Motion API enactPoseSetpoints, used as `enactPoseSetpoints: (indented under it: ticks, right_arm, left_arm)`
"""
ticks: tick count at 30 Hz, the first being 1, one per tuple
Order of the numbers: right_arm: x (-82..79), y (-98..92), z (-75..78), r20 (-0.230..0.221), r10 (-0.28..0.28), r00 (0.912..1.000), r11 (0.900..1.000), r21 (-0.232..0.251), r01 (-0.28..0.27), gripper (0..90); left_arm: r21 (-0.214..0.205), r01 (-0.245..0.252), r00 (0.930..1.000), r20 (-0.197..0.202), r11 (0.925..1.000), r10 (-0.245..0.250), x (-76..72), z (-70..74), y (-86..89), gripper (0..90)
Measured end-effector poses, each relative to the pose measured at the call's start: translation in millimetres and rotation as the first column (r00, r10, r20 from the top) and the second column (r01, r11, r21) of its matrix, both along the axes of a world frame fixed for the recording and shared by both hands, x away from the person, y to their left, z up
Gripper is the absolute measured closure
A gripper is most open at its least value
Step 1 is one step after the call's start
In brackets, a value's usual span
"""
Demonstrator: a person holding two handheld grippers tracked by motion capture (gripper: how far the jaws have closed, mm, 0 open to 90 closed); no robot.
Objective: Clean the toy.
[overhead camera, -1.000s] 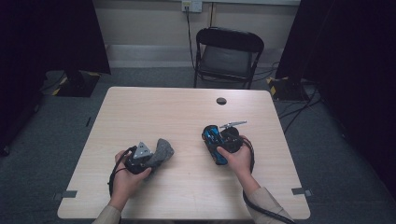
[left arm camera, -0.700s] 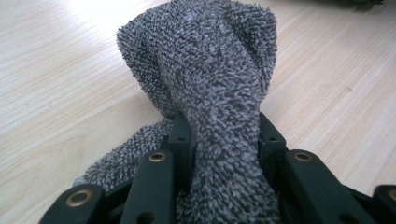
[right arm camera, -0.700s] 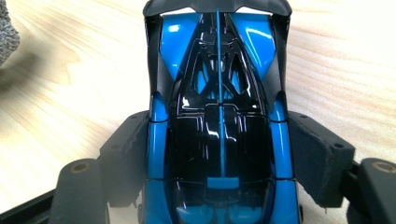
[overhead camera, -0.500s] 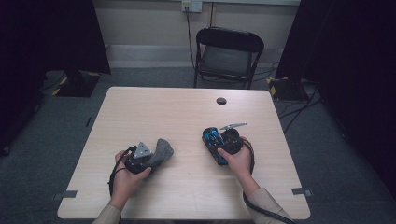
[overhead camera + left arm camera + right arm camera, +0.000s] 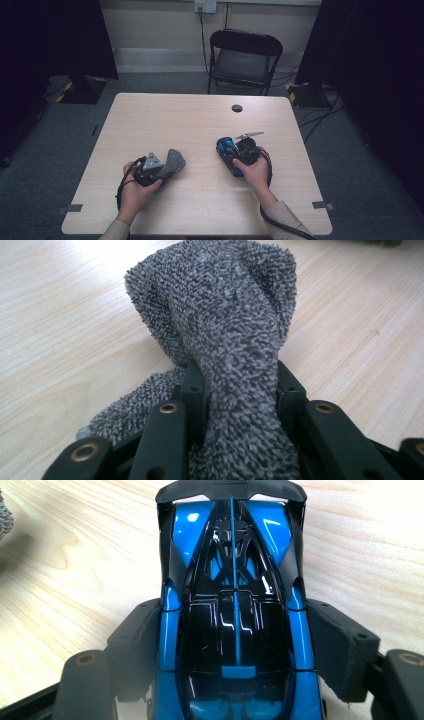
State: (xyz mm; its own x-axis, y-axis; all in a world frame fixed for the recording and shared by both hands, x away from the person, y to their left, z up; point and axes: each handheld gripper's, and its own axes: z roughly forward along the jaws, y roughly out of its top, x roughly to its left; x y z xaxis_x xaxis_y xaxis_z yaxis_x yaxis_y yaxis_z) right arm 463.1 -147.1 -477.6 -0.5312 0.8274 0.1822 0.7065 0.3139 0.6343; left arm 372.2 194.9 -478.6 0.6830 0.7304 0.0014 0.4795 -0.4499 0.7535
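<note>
Grey fuzzy cloth point(image 5: 225, 340) sits pinched between the jaws of the left claw point(image 5: 150, 167), bunched upward over the pale wood counter point(image 5: 190, 120). Apart to its right, the right claw point(image 5: 240, 152) clamps a blue-and-black toy car point(image 5: 232, 605) by its flanks.
</note>
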Motion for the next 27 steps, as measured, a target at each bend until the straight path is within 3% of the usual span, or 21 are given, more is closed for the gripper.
enactPoseSetpoints:
  ticks: [27]
  right_arm:
    - [-3.6, 3.8, -3.9, 0.034, 0.012, 0.9993, 0.9995, -0.03, -0.011, 27.5]
  left_arm:
    - [0.001, -0.003, 1.0, -0.006, 1.0, 0.003, 0.4, -1.4, 0.4, 67.2]
